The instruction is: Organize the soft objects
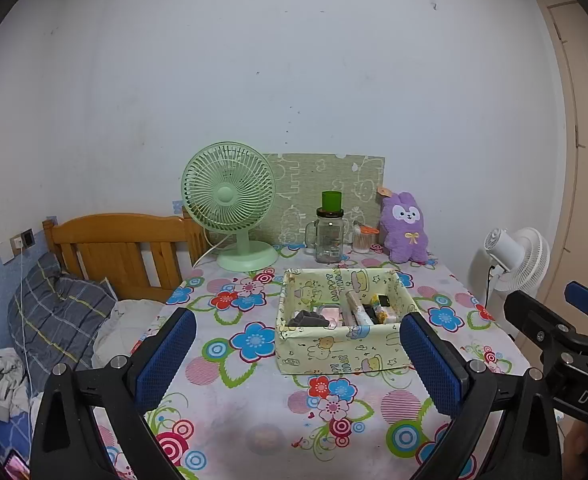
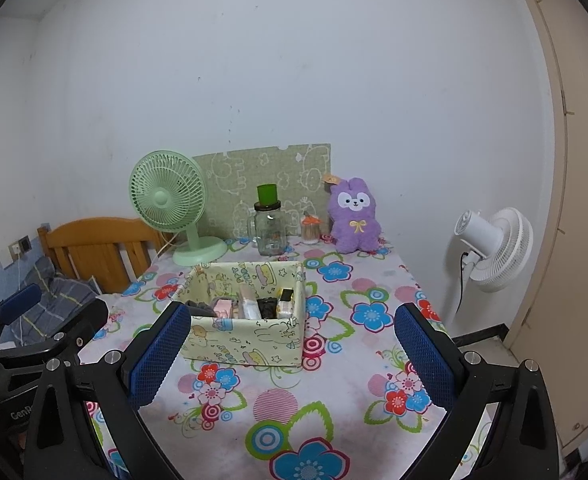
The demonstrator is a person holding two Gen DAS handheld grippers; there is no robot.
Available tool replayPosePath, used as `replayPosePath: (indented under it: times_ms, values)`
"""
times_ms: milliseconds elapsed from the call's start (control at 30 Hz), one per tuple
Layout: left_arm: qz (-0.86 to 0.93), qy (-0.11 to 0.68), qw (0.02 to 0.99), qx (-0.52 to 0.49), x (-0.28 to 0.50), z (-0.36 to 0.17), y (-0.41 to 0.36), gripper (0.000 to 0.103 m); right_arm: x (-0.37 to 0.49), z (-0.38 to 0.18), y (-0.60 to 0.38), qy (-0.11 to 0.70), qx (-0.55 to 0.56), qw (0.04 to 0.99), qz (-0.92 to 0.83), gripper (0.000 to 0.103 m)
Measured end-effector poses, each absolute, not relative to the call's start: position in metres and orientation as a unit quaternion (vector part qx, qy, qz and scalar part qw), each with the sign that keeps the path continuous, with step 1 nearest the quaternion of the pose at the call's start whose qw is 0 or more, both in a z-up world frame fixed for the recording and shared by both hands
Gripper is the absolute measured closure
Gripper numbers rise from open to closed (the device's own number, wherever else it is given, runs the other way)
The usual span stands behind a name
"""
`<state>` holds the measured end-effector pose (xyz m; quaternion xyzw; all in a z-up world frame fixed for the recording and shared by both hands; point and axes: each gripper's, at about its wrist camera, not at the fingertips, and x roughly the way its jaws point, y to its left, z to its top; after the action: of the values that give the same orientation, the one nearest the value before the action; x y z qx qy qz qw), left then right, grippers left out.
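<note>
Box [image 1: 335, 344] of apparently soft items sits ahead of both tongs [image 1: 297, 364] [image 2: 294, 354], jaws apart, empty.

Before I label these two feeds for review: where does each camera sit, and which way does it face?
Left wrist: on the left gripper, facing across the flowered table to the wall; own open blue fingers show, right gripper at right edge.
Right wrist: on the right gripper, same heading, further right; own open fingers show, left gripper at left edge.
Shared: fabric storage box, purple plush rabbit, green desk fan, glass jar.
</note>
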<state>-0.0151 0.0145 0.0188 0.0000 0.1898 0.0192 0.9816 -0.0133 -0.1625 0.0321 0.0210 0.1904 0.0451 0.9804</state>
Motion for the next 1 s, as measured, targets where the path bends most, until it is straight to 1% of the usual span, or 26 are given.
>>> replayPosePath:
  times_ms: [1000]
  values:
    - [0.016,0.196,0.981,-0.004,-0.0108,0.0144,0.0143,0.000,-0.0079,0.0269,-0.1605,0.199,0.020,0.979,0.043,0.000]
